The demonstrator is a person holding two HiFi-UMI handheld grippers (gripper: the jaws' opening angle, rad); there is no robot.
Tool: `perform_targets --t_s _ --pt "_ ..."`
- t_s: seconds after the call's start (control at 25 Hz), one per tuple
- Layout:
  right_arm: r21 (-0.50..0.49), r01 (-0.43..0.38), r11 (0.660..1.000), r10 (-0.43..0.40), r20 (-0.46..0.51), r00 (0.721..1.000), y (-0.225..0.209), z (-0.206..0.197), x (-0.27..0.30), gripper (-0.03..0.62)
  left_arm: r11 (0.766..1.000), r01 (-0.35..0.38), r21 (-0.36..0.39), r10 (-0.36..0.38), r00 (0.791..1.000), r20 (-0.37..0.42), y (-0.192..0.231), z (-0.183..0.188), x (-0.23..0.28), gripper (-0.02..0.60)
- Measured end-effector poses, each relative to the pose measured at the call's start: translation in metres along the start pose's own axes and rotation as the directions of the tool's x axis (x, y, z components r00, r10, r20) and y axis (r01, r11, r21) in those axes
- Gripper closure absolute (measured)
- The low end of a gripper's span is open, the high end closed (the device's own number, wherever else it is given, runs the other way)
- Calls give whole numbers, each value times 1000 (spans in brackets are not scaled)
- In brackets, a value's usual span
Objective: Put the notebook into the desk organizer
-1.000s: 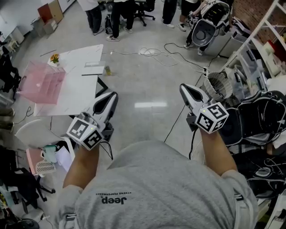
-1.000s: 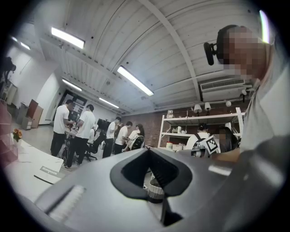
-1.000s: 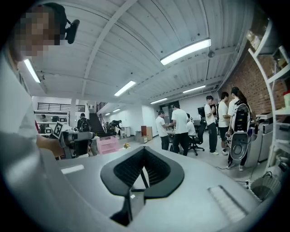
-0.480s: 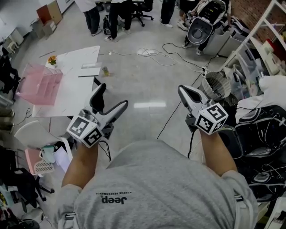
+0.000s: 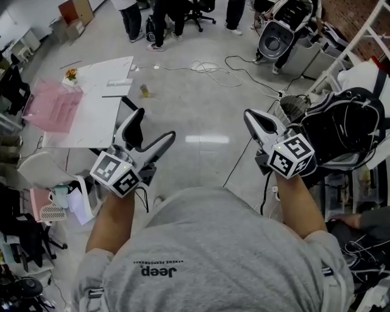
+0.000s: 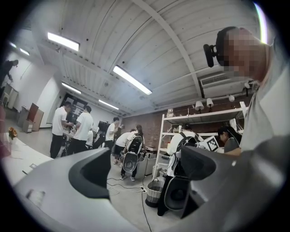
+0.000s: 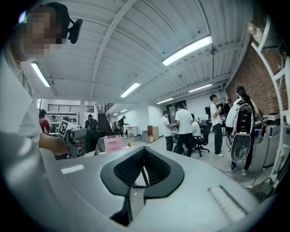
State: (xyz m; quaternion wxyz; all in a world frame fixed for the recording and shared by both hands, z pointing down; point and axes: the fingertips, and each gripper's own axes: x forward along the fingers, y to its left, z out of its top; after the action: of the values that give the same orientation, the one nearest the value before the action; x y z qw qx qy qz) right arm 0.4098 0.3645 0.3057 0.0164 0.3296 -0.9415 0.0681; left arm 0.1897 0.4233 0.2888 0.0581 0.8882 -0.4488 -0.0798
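Note:
A pink see-through desk organizer (image 5: 52, 103) stands on the left part of a white table (image 5: 91, 122), far left of my hands; the right gripper view shows it small and distant (image 7: 113, 143). A flat pale item (image 5: 119, 82) lies at the table's far edge; I cannot tell whether it is the notebook. My left gripper (image 5: 153, 125) is held in the air over the floor near the table's right corner. Its jaws have just been opening and stand wide apart with nothing between them (image 6: 147, 174). My right gripper (image 5: 251, 116) is shut and empty (image 7: 142, 170).
Several people stand at the far end near an office chair (image 5: 198, 9). Cables (image 5: 213, 67) trail across the floor. A small bottle (image 5: 144, 91) stands on the floor by the table. A white shelf rack with a black backpack (image 5: 344, 125) is at the right, a white chair (image 5: 39, 170) at the left.
The left gripper's jaws went from shut to wide open. Both grippers shifted slightly, and the table now sits a little farther up the head view.

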Motion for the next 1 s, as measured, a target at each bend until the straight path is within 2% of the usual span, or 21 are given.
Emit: perform_targets --t_s 0.2,0.4,0.64,0.84,1.0 --pt "11 -2 1000 1 7 1000 -25 2 -5 592 1000 -2 -13 2 1000 -24 -7 -7 22 64" --pt "25 19 1000 -19 3 1000 -40 -5 19 592 1000 16 -17 -17 1000 -23 19 -10 38 64" --pt "7 65 998 -65 -22 998 -66 -15 90 592 995 87 -52 -88 996 -15 100 -21 82 64" --pt "4 163 987 -163 3 987 -105 9 162 592 980 197 -35 -198 980 -3 183 -1 141 64" --pt "-2 196 981 -196 12 980 -130 33 229 592 967 254 -25 -255 967 -17 248 21 182 64"
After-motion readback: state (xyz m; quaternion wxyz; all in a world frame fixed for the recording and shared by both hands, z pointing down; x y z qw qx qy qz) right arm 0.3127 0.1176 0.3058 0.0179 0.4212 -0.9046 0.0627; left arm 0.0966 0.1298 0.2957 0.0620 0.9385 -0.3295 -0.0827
